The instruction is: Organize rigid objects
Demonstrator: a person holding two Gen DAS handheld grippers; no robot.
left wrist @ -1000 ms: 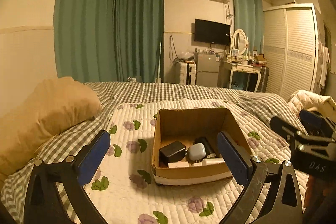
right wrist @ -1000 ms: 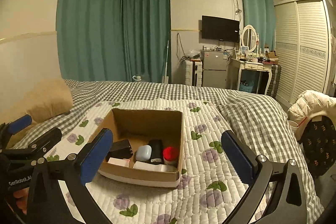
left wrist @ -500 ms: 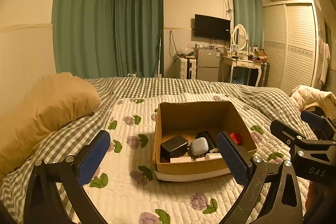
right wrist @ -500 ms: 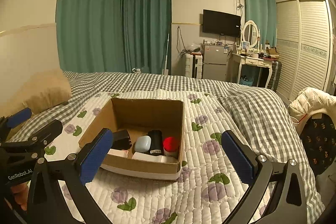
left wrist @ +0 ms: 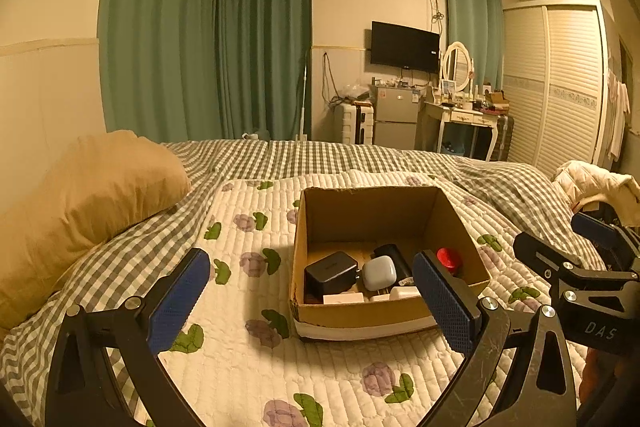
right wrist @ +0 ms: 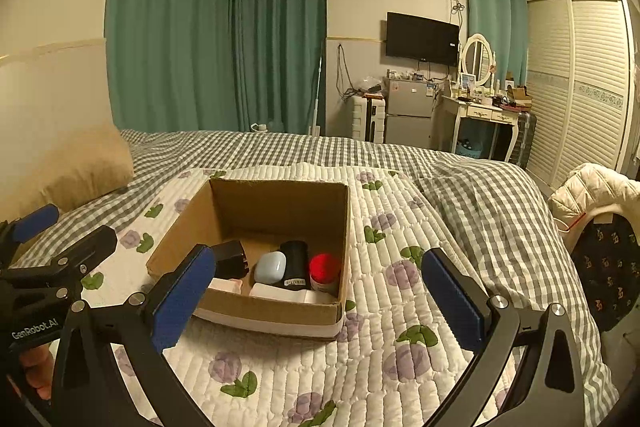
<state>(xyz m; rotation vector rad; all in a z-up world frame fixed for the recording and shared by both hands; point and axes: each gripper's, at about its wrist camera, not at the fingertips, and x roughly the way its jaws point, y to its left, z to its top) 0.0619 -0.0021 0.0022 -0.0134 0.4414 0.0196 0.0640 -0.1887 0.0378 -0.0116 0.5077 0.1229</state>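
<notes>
An open cardboard box (left wrist: 372, 211) sits on the quilted bed, also in the right wrist view (right wrist: 276, 203). Inside lie a black charger (left wrist: 330, 273), a pale blue case (left wrist: 379, 271), a black cylinder (right wrist: 295, 263), a red-capped item (right wrist: 324, 267) and flat white pieces (left wrist: 344, 298). My left gripper (left wrist: 312, 299) is open and empty, held in front of the box. My right gripper (right wrist: 320, 299) is open and empty, in front of the box and to its right. Each gripper shows at the edge of the other's view.
A tan pillow (left wrist: 88, 195) lies at the bed's left. A floral quilt (right wrist: 400, 307) covers a checked blanket (right wrist: 480, 195). A white jacket on a chair (right wrist: 596, 187) stands at the right. Curtains, a fridge, a dressing table and a wardrobe line the far walls.
Both grippers have tilted upwards and drawn back slightly, so the box sits lower in both views. Both stay open and empty. The box's contents have not moved.
</notes>
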